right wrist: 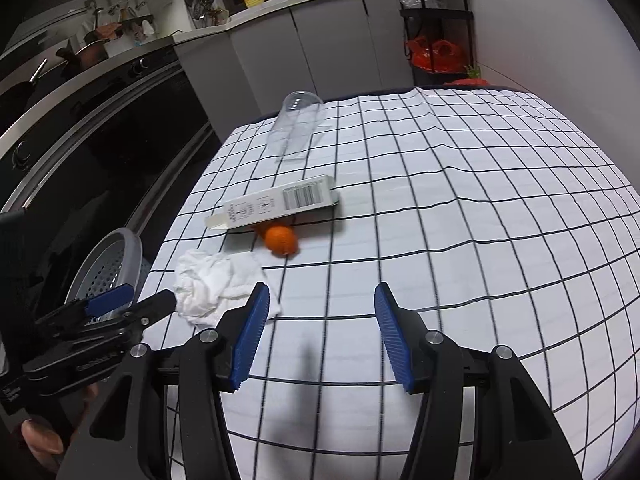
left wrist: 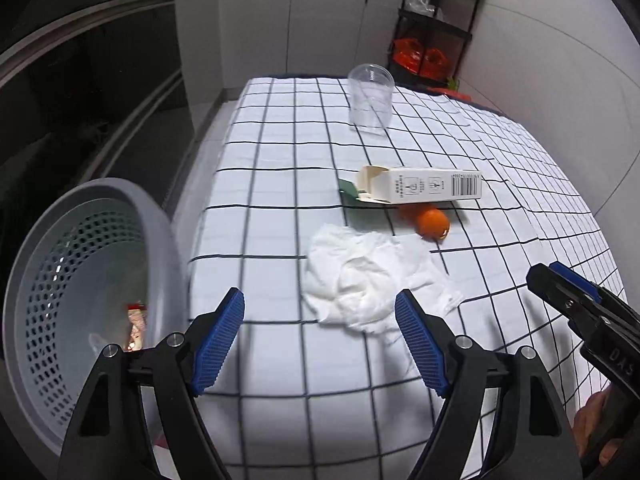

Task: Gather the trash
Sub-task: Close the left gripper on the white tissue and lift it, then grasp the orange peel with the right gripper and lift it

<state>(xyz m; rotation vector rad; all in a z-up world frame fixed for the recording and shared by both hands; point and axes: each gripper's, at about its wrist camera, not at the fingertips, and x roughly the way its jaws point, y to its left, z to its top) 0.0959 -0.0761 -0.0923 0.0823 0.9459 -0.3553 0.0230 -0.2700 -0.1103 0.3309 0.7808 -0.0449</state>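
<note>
The left gripper (left wrist: 320, 322) is being held with its jaws spread and empty just short of the crumpled tissue (left wrist: 362, 276) on the checked tablecloth (left wrist: 280, 152), so a pickup is apparently being lined up. The right gripper (right wrist: 322, 332) is likewise being held parted and empty. Closing on the tissue and carrying it to the grey basket (left wrist: 80, 280) at the table's edge is probably being called for next.

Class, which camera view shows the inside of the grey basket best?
The left wrist view: the basket fills its left side, mouth toward the camera, with a wrapper visible inside. The right wrist view shows only part of its rim and perforated wall, half hidden behind the left gripper.
</note>
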